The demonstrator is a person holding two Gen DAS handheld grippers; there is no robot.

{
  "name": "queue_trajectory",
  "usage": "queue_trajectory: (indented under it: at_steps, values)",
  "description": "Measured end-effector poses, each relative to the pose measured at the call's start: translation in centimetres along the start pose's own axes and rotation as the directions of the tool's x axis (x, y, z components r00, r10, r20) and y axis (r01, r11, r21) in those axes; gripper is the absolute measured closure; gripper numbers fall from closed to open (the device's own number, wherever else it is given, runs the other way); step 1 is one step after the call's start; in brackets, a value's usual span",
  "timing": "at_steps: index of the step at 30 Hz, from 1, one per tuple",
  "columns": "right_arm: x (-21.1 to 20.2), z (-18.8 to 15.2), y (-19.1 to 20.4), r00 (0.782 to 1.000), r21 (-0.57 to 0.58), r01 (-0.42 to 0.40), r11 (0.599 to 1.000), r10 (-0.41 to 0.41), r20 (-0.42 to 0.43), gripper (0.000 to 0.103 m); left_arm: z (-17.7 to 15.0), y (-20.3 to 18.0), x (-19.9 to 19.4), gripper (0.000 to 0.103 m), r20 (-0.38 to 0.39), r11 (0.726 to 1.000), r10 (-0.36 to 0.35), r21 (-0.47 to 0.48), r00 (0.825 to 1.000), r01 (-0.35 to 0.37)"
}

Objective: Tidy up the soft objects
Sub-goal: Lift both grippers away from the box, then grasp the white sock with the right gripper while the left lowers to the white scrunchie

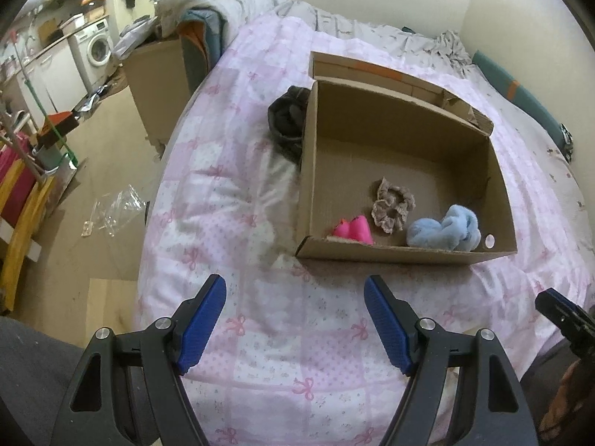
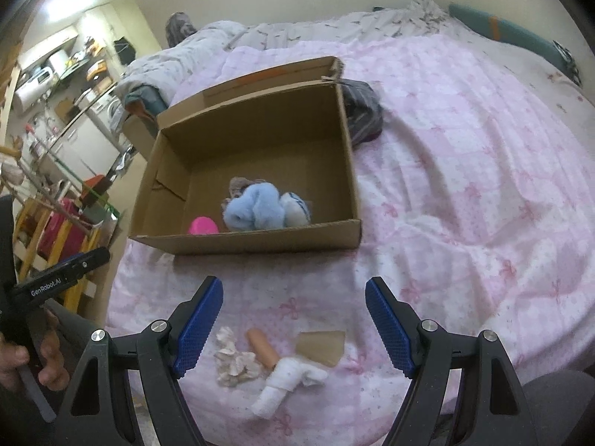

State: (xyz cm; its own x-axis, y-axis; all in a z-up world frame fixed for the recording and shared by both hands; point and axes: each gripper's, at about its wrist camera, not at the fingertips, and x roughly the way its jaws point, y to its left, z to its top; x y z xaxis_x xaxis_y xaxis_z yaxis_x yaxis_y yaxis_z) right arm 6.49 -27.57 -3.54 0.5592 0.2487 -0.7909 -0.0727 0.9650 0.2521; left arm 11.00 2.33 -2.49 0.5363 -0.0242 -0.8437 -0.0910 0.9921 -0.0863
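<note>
Both the left gripper (image 1: 295, 290) and right gripper (image 2: 293, 291) hang spread wide and empty over the pink bow-print quilt (image 2: 465, 186). Ahead, the open brown cardboard box (image 2: 260, 239) holds a fluffy pale-blue scrunchie (image 2: 253, 206), a beige frilled scrunchie (image 1: 392, 204) and a hot-pink soft lump (image 1: 353, 229), half hidden by the near wall. "GenRobot.AI" shows on the left gripper's side.

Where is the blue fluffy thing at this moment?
The blue fluffy thing lies inside the cardboard box on the bed, against its near wall, right of the brown scrunchie in the left wrist view.
</note>
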Motion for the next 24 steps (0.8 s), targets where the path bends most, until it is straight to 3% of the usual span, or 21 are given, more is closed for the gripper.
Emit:
queue_trajectory:
  at_steps: [6,12,18,21,24]
  values:
    - [0.7,0.2,-0.3,1.0,0.03,-0.004,1.0,0.005,-0.017,0.019,-0.7,0.0,0.5,0.029,-0.003,0.999,0.034,0.024,0.999,-0.034]
    - [2.2,0.2,0.2,0.999,0.01,0.018,1.0,-0.017,-0.045,0.019,-0.8,0.1,0.5,0.029,-0.015,1.0,0.02,0.011,1.0,-0.02]
    - [3.7,-0.3,0.4,0.992,-0.004,0.025,1.0,-0.025,-0.124,0.019,-1.1,-0.9,1.5,0.029,-0.051,0.999,0.018,0.047,0.999,-0.016]
    - [5.6,-1.3,0.5,0.965,-0.013,0.019,1.0,-0.022,-0.262,0.019,-1.1,-0.9,1.6,0.029,-0.054,0.999,0.016,0.049,0.998,-0.013]
    - [7.6,-3.0,0.9,0.914,-0.038,0.042,0.998,-0.054,-0.402,0.019,-1.1,-0.8,1.6,0.029,-0.058,0.999,0.005,0.034,0.998,-0.003]
